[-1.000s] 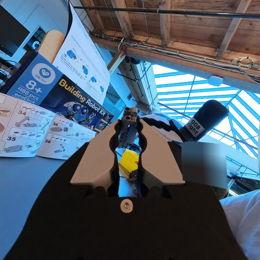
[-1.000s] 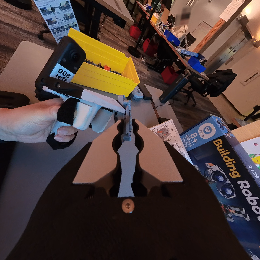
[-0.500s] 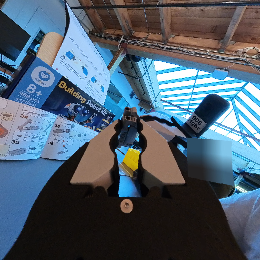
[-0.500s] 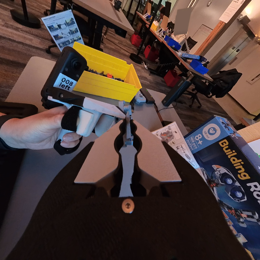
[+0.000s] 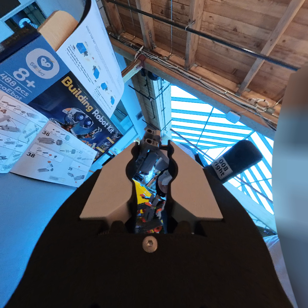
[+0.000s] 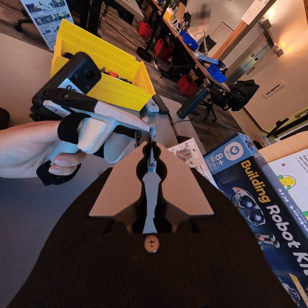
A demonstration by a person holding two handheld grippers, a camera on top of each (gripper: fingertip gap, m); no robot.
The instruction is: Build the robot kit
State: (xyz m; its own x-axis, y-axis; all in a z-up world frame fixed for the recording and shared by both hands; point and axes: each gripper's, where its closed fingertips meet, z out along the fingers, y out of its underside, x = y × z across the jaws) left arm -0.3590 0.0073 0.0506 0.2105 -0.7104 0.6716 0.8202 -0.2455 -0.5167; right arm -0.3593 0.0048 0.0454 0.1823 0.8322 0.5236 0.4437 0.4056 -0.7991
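Both tongs clamped: left tongs (image 5: 150, 146) on grey beam assy (image 5: 147, 155), right tongs (image 6: 151, 146) on thin grey piece (image 6: 152, 160); best kept aligned, squeezed gently over surface (image 6: 33, 208).

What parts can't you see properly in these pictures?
- Left wrist view: yellow bin, mostly hidden behind the left gripper.
- Right wrist view: kit box, cut off by the right edge.
- Right wrist view: grey piece in the right gripper, too small to identify.
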